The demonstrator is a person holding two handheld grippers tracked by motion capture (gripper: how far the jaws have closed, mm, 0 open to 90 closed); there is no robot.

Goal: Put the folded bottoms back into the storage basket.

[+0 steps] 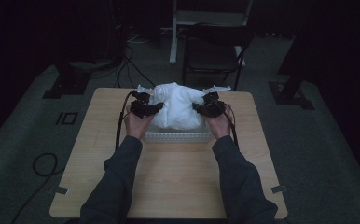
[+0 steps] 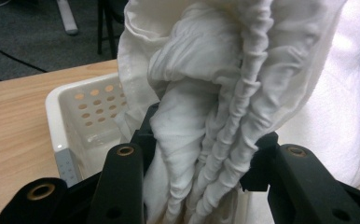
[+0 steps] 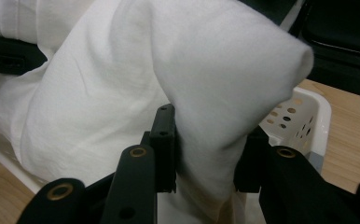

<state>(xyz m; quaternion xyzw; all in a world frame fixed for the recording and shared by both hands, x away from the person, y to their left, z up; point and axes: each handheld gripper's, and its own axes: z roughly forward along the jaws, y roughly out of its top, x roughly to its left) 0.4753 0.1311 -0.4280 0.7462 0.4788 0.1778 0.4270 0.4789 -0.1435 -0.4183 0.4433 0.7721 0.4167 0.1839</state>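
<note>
A bundled white cloth (image 1: 178, 108) bulges out of a white perforated basket (image 1: 178, 136) at the middle of the wooden table. My left gripper (image 1: 155, 108) is shut on the cloth's left side; in the left gripper view a gathered, ruched band of the white cloth (image 2: 215, 126) is pinched between the jaws, with the basket (image 2: 71, 116) behind it. My right gripper (image 1: 197, 107) is shut on the cloth's right side; in the right gripper view a smooth fold of the white cloth (image 3: 211, 112) sits between the jaws above the basket (image 3: 308, 121).
The wooden table (image 1: 169, 177) is bare in front of the basket. A dark folding chair (image 1: 213, 51) stands behind the table's far edge. Black cables (image 1: 120, 122) trail from the left gripper across the table. The room around is dark.
</note>
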